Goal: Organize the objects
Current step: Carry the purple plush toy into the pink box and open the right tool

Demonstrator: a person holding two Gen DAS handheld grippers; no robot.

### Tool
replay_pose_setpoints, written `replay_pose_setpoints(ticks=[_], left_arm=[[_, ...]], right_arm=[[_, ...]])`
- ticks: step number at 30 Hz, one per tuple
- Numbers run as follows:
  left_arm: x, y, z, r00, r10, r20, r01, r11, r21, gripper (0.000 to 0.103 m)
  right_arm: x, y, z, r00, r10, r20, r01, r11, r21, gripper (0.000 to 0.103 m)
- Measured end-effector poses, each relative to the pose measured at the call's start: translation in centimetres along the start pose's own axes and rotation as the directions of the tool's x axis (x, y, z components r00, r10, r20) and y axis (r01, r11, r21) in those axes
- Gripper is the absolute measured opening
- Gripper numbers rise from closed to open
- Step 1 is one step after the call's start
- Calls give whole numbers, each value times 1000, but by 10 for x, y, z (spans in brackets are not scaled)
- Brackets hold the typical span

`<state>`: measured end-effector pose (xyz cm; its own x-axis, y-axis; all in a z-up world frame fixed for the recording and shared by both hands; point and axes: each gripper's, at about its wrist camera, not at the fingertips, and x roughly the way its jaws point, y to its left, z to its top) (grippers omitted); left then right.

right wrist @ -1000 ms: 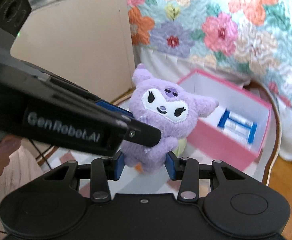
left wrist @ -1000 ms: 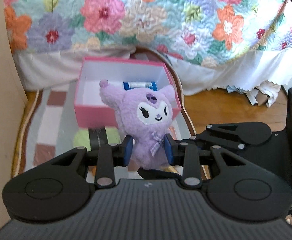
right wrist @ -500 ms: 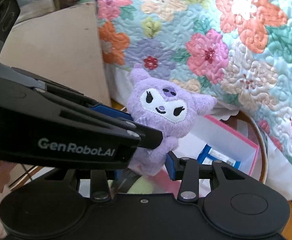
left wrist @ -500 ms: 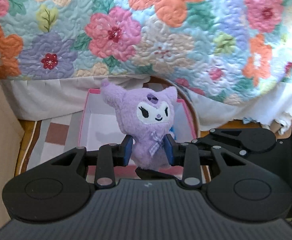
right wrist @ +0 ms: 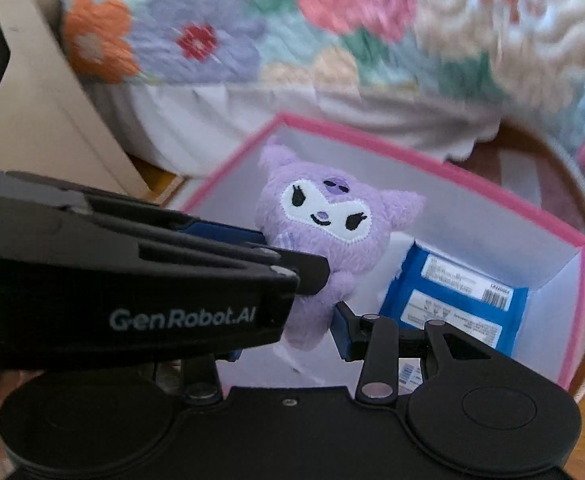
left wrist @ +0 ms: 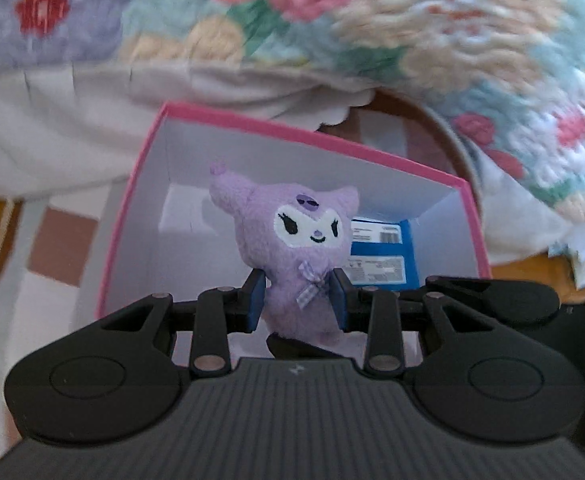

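Both the left gripper (left wrist: 298, 300) and right gripper (right wrist: 288, 332) are pinching the plush toy (left wrist: 292, 240) over the pink box (left wrist: 140, 184); uneven release could tip it onto the blue packets (right wrist: 452, 300).

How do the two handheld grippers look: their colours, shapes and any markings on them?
Both are matte black plastic. The left gripper has a ribbed body, two rounded lobes with circular discs, silver rivets and blue pads. The right gripper has the same shape. White "GenRobot.AI" lettering marks the left gripper's side.

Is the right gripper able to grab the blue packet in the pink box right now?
Probably not: the right gripper is shut on the purple plush toy, hanging above the blue packet.
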<state>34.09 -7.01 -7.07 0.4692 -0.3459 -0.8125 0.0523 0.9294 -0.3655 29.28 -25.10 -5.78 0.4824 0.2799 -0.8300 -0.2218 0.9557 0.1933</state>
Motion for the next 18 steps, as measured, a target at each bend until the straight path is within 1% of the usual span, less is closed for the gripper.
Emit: replay_pose_setpoints(ticks=[2, 5, 8, 11, 14, 15, 16, 18], left_arm=[[13, 11, 4, 1000, -15, -20, 14, 999, -51, 33], [29, 20, 7, 999, -20, -30, 18, 996, -88, 33], [40, 23, 9, 999, -12, -47, 8, 996, -93, 33], [49, 22, 10, 998, 0, -65, -6, 995, -97, 33], [56, 21, 10, 997, 29, -67, -35, 995, -97, 34], [56, 21, 10, 997, 46, -57, -52, 993, -102, 37], [55, 22, 9, 997, 62, -53, -67, 992, -106, 42], [51, 24, 10, 996, 74, -51, -79, 992, -103, 45]], right_arm=[[15, -2, 1, 1000, -12, -28, 11, 1000, -29, 47], [33, -10, 7, 998, -8, -68, 6, 999, -36, 47], [46, -18, 13, 995, 10, -94, -10, 1000, -4, 47], [56, -20, 15, 992, 0, -122, -2, 1000, -14, 47], [63, -23, 16, 989, 3, -149, -3, 1000, -2, 48], [65, -25, 17, 988, 8, -154, -7, 1000, 9, 49], [67, -27, 18, 988, 9, -157, -5, 1000, 23, 50], [70, -31, 19, 986, 7, -168, 3, 998, 57, 53]])
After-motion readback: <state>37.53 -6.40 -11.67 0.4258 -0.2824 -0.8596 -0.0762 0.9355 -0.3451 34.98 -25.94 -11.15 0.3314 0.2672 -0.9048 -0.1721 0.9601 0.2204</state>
